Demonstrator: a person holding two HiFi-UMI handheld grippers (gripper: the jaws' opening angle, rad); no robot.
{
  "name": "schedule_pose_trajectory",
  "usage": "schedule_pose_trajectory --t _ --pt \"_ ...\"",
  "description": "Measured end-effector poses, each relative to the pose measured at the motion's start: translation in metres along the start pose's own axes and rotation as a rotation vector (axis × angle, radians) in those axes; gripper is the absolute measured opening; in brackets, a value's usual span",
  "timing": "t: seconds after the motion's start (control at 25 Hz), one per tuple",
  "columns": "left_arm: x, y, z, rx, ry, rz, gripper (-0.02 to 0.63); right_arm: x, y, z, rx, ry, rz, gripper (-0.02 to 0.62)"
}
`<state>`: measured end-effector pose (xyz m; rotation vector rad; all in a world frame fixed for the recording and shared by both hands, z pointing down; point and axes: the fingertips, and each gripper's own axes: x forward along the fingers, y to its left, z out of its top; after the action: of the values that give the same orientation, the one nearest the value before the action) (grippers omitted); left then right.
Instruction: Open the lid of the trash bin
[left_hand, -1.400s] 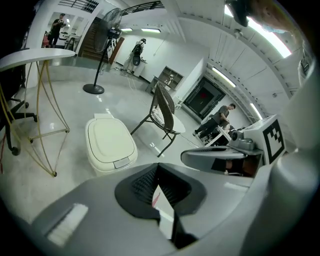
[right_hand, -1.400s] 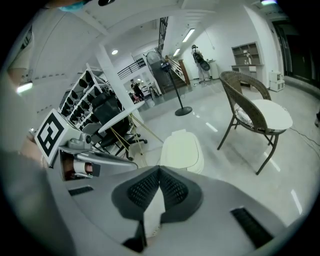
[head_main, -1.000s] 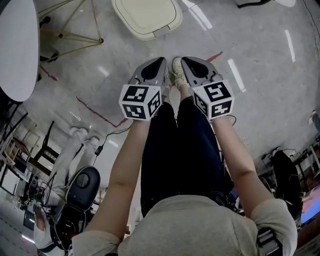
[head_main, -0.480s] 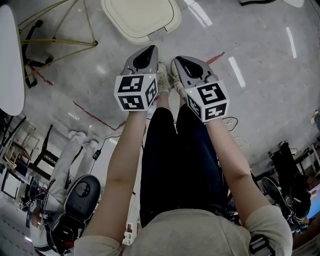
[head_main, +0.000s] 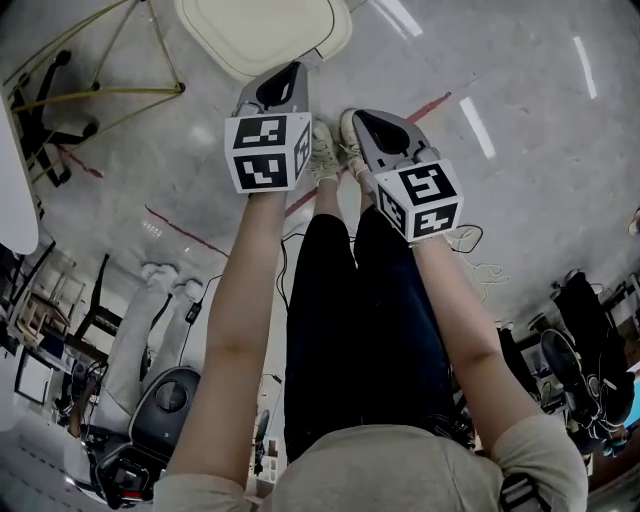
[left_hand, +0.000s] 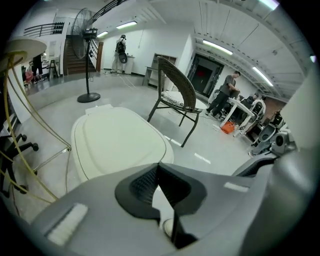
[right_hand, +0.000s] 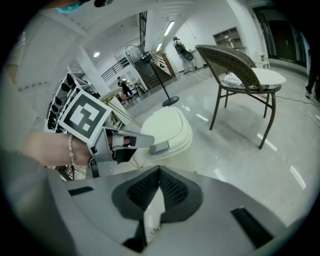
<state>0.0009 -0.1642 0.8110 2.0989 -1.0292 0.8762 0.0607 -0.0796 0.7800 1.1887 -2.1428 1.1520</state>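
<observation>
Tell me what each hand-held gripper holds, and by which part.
Nothing: the left hand-held gripper and right hand-held gripper are both shut, empty; neither grips the cream trash bin lid.

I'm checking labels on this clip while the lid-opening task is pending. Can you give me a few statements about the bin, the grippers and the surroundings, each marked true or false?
1. The trash bin's lid is closed. True.
2. The left gripper is nearer the bin than the right gripper. True.
3. The right gripper clamps the lid's rim. False: its jaws are shut on nothing, clear of the bin.
4. The chair beyond the bin lies tipped over. False: it stands upright on its legs.
</observation>
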Motion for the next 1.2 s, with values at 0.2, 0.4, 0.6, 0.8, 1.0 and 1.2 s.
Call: schedule_pose_trajectory --t 0.2,0.4,0.6,0.8,1.0,1.2 --pt "0.015 -0.002 -0.009 -0.012 0.044 0.006 0.009 0.001 -0.010 0.009 0.026 -0.031 -0.008 0.008" --pt "0.017 -0.003 -0.019 -0.030 0.058 0.054 0.009 0.000 -0.009 0.005 0.035 -0.019 -0.011 0.006" --pt "0.017 -0.006 -0.018 -0.002 0.047 0.069 0.009 0.000 -0.009 0.009 0.035 -0.022 -0.010 0.008" --pt "0.018 -0.004 -0.022 0.009 0.056 0.091 0.009 0.003 -0.013 0.009 0.045 -0.018 -0.023 0.006" --pt "0.020 -0.003 -0.022 0.044 0.061 0.087 0.009 0.005 -0.020 0.012 0.041 -0.018 -0.035 0.006" --pt "0.019 -0.005 -0.022 0.003 0.029 0.095 0.009 0.004 -0.021 0.013 0.035 -0.019 -0.038 0.006"
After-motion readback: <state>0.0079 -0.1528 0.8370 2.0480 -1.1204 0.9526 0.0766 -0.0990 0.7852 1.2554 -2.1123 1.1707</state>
